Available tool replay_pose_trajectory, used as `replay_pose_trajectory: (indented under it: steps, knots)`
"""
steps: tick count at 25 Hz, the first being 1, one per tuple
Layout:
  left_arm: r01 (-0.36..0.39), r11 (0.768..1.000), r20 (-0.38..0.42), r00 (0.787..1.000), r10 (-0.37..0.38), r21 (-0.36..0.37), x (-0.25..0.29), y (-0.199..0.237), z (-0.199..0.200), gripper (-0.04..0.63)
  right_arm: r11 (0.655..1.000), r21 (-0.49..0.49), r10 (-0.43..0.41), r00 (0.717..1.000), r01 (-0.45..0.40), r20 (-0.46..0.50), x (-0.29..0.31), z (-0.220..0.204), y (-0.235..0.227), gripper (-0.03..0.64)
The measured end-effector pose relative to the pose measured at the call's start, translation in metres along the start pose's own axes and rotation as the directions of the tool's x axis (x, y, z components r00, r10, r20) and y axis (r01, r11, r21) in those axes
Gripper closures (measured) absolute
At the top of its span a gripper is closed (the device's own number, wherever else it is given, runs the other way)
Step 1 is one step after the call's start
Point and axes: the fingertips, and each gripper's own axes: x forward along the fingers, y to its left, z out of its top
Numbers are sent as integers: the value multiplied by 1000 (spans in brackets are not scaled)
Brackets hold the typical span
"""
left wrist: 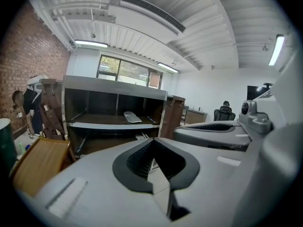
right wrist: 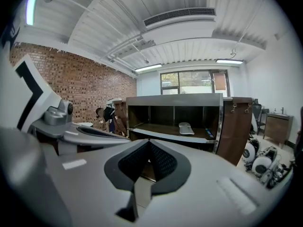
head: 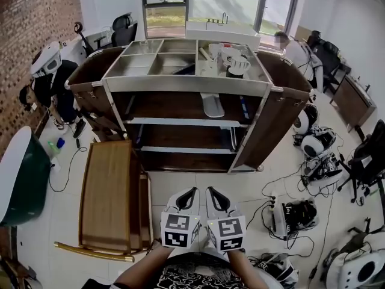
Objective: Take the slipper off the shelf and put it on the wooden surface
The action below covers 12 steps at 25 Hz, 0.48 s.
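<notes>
Starting at the jaws: the left gripper point(head: 187, 197) has its two tips pressed together with nothing between them, and the right gripper point(head: 215, 198) is likewise closed and empty. The two are held side by side, almost touching, and both point forward and slightly down at the open front of the shelf point(head: 186, 121).

Straight ahead of the pair, and well apart from both, the pale slipper point(head: 212, 104) lies flat on the upper inner board of the shelf, toward its right half. In the right gripper view the slipper point(right wrist: 186, 128) sits just right of that gripper's point(right wrist: 148, 143) line of aim; in the left gripper view the slipper point(left wrist: 132, 117) shows a little left of that gripper's point(left wrist: 154, 143) tips. Its long axis runs front to back, so a narrow end faces the jaws.

I judge the right gripper slightly the nearer, lying almost in line with the slipper. The wooden surface point(head: 108, 191) lies low, just left of the left gripper. The reach looks not yet made, and either jaw pair must open first.
</notes>
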Motion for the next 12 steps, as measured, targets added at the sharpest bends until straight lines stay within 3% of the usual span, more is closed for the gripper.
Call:
replay_pose_trajectory:
  steps: [12]
  knots:
    - [-81, 997, -9, 997, 81, -8, 90, -33, 28, 589, 996, 13, 89, 996, -89, 11, 32, 7, -94, 617]
